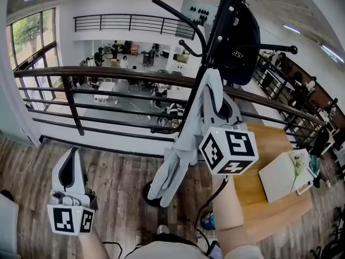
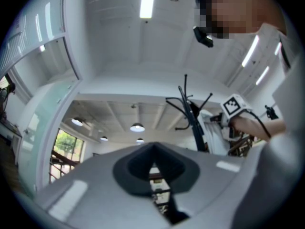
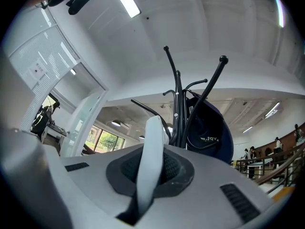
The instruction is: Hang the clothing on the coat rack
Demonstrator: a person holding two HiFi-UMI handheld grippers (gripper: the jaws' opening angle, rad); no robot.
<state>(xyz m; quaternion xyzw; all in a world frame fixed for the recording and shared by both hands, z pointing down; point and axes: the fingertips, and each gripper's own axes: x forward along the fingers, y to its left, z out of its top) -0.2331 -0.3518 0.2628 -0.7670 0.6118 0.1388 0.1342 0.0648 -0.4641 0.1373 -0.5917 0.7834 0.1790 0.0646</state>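
A black coat rack (image 1: pixel 213 42) stands in front of me, with a dark navy item (image 1: pixel 240 34) hung on its upper hooks. My right gripper (image 1: pixel 214 85) is raised close beside the pole and shut on a pale grey-blue garment (image 1: pixel 178 155), which hangs down along the pole toward the base. In the right gripper view the gripper (image 3: pixel 151 168) pinches a pale strip of the garment (image 3: pixel 153 137), and the rack (image 3: pixel 178 109) with the navy item (image 3: pixel 209 128) rises just beyond. My left gripper (image 1: pixel 71 154) is low at the left, and its view shows the gripper (image 2: pixel 153 161) shut on nothing.
A dark metal railing (image 1: pixel 108 74) runs behind the rack, with an open hall below it. A wooden table (image 1: pixel 269 198) with a white sheet (image 1: pixel 283 174) stands at the right. The rack's round base (image 1: pixel 153 196) rests on the plank floor (image 1: pixel 118 188).
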